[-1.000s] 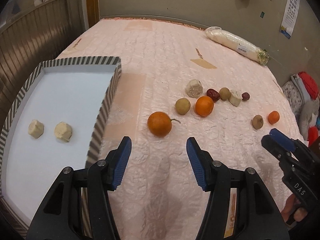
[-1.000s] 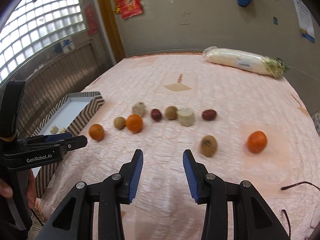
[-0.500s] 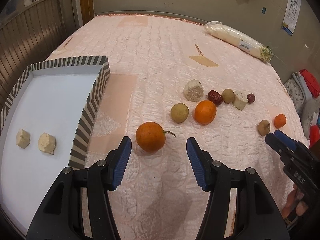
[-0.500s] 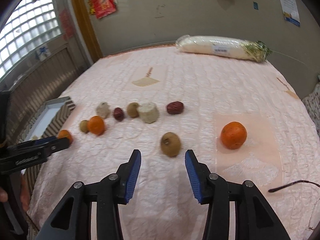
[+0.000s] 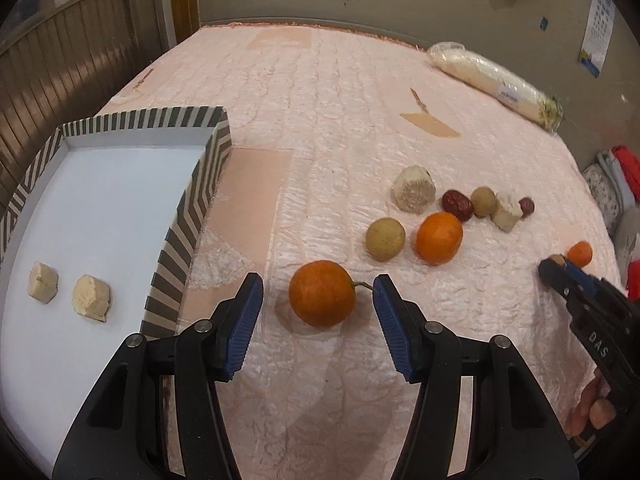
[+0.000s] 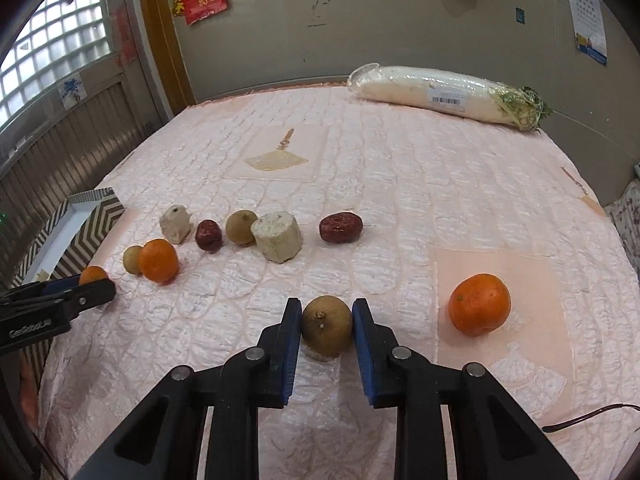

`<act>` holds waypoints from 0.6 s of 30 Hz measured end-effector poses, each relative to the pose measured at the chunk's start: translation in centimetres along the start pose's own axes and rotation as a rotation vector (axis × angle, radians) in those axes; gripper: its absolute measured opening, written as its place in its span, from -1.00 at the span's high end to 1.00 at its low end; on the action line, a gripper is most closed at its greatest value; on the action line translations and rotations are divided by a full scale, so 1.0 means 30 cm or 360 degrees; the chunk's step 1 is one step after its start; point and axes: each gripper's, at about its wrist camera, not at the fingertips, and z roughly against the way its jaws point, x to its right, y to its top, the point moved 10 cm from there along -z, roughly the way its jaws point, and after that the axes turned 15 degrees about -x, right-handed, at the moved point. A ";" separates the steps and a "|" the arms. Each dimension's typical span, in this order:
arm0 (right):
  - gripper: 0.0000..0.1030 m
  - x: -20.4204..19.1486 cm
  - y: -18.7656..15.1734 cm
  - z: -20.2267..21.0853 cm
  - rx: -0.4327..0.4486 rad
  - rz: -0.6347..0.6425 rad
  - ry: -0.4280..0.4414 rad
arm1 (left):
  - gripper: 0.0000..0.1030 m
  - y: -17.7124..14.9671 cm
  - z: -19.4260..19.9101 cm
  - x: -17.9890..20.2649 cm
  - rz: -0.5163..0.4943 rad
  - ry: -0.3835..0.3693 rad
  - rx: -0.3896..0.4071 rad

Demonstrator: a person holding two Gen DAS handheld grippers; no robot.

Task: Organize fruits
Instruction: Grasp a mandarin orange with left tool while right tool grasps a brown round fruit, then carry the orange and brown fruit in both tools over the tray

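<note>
My left gripper (image 5: 318,282) stands open low over the pink quilt, with a stemmed orange (image 5: 322,294) between its fingers and untouched. To its left is the striped tray (image 5: 192,216), with two pale chunks (image 5: 91,298) on its white floor. My right gripper (image 6: 327,308) is closing on a brown round fruit (image 6: 327,330), and both blue pads meet its sides. Another orange (image 6: 479,305) lies to its right. Beyond are an orange (image 6: 159,260), red dates (image 6: 341,228), brown fruits and pale chunks (image 6: 277,236).
A wrapped white radish (image 6: 440,94) lies along the far edge of the quilt by the wall. A thin cable (image 6: 592,416) trails at the near right. A wood-panelled wall runs behind the tray. A hand (image 5: 596,408) holds the right gripper.
Both grippers moved forward and down. The stemmed orange now sits between the left fingers. The right jaws narrowed from wide apart onto the brown fruit.
</note>
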 end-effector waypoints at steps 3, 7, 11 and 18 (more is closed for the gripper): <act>0.52 -0.012 -0.003 0.016 0.0017 0.0013 0.0011 | 0.20 -0.002 0.000 0.005 -0.0005 -0.0072 0.0002; 0.52 -0.042 -0.009 0.043 0.0044 0.0047 0.0024 | 0.25 -0.015 0.010 0.016 -0.0048 -0.0029 0.0025; 0.52 -0.072 -0.017 0.058 0.0053 0.0069 0.0061 | 0.26 -0.028 0.040 0.014 -0.0055 -0.0020 0.0052; 0.52 -0.145 -0.029 0.092 0.0077 0.0101 0.0142 | 0.27 -0.047 0.125 0.013 -0.0070 -0.0045 0.0112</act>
